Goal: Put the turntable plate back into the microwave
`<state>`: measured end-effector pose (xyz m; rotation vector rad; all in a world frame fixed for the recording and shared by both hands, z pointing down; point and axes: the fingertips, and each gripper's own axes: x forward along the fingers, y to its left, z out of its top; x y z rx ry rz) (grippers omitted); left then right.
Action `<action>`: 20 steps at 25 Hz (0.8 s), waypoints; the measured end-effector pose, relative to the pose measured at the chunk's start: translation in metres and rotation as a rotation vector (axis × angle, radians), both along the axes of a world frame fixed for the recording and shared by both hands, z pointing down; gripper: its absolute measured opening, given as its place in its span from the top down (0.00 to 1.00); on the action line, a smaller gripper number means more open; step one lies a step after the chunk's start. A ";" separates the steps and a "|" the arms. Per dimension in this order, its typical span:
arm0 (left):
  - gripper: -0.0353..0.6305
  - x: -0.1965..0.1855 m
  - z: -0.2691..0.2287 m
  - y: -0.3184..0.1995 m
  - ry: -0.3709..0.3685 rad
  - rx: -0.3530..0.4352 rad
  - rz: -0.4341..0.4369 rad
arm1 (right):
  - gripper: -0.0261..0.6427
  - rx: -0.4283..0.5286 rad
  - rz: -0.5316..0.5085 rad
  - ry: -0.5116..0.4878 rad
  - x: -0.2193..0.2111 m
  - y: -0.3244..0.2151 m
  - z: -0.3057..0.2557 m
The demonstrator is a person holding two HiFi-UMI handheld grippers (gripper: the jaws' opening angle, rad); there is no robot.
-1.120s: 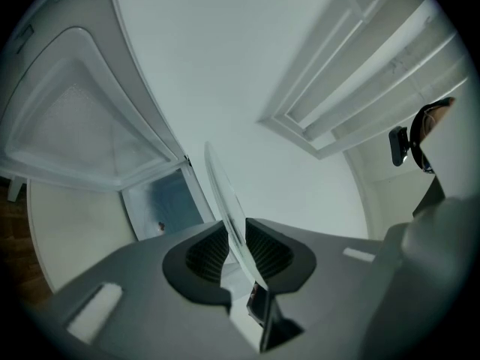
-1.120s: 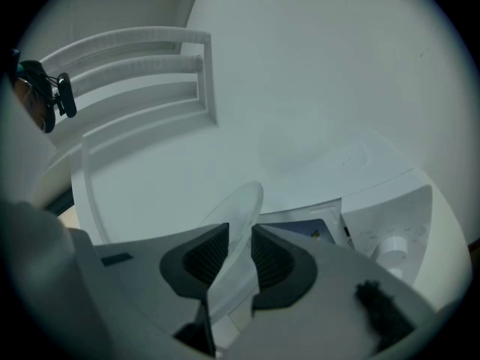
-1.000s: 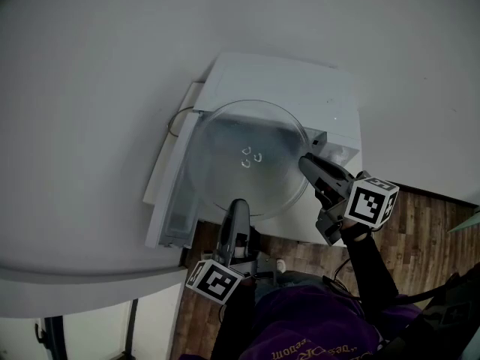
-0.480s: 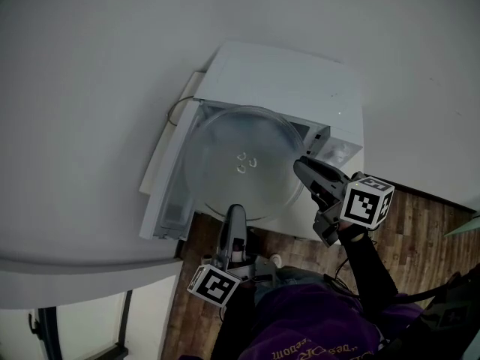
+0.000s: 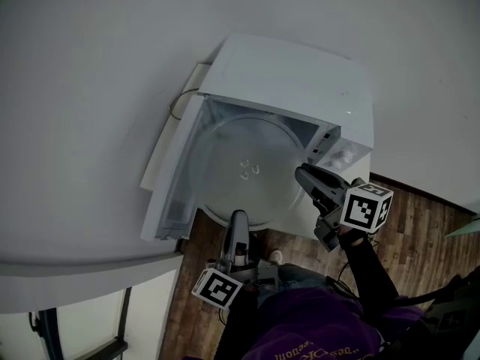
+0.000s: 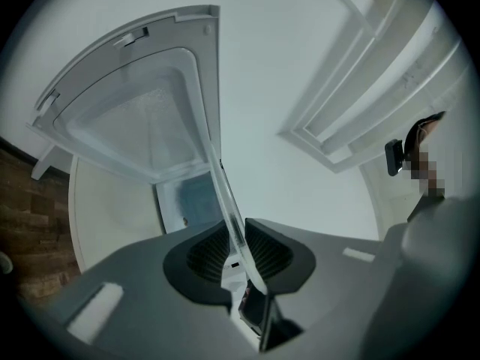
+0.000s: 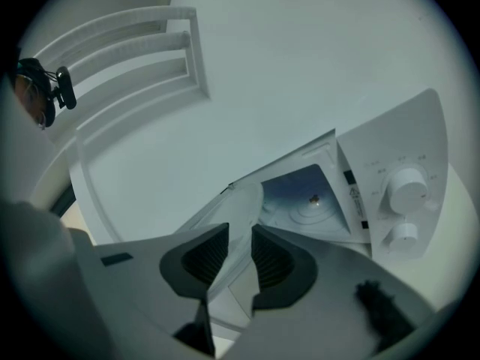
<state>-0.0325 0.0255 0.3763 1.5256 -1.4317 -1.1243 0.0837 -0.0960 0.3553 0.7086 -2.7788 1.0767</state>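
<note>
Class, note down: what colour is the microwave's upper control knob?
White. The knob shows best in the right gripper view.

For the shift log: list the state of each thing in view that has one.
door: swung open.
plate: held by its rim in front of the microwave, not yet seated.
left gripper: jaws shut on plate, just closed a little further.
right gripper: jaws shut on plate.
</note>
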 end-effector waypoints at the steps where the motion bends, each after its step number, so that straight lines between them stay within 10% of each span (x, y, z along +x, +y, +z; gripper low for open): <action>1: 0.84 0.000 0.001 -0.002 0.025 0.010 0.004 | 0.81 -0.004 0.002 0.005 0.000 0.000 0.003; 20: 0.86 -0.015 0.066 -0.040 0.171 -0.097 0.145 | 0.81 -0.126 0.166 0.061 0.004 -0.016 0.085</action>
